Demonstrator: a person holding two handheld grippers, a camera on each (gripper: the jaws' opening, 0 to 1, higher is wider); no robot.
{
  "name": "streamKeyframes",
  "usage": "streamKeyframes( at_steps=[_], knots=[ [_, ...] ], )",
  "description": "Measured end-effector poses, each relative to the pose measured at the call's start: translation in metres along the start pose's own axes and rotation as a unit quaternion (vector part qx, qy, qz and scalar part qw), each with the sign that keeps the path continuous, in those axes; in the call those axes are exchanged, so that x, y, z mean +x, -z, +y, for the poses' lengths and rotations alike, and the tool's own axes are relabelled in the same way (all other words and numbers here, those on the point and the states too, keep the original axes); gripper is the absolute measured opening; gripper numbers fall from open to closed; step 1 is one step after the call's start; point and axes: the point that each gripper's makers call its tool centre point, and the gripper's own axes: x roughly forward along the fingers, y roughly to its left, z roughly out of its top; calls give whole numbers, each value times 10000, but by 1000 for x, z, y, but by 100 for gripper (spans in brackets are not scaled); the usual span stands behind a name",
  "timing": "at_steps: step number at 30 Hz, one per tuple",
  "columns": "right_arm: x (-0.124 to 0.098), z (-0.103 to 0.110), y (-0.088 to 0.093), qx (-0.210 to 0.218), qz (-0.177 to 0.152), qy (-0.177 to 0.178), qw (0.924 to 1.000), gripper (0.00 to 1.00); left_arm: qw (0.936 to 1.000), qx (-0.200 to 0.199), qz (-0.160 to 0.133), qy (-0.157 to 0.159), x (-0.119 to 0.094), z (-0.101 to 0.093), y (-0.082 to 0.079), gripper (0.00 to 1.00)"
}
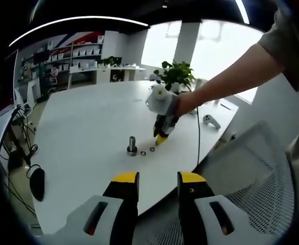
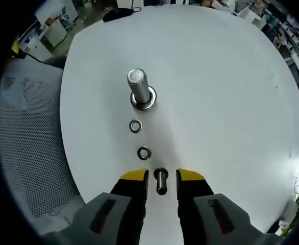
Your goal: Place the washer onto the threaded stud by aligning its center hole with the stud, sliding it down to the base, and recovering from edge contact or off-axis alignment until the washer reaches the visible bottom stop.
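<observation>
On white table [image 2: 231, 102], stud [image 2: 139, 88], washers [image 2: 144, 152], both grippers' fingers [image 2: 133, 186] apart, empty.

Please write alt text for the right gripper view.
The right claw hovers open around a small metal cylinder on a white table. Ahead, two washers lie in line before the upright threaded stud.

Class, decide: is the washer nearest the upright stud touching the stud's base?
Apart. In the right gripper view, bare white table separates the washer from the base of the stud.
</observation>
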Motion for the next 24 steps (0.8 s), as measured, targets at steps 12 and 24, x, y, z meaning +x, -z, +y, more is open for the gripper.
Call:
streamKeyframes(
  at_steps=[12,24],
  knots=[
    [6,14,-35,-486,-120,-53,9987,24,10000,6,1,21,0,-1,0,28],
    [23,29,-43,-749,18,-200,9970,24,10000,-2,10,44,0,-2,1,28]
  ],
)
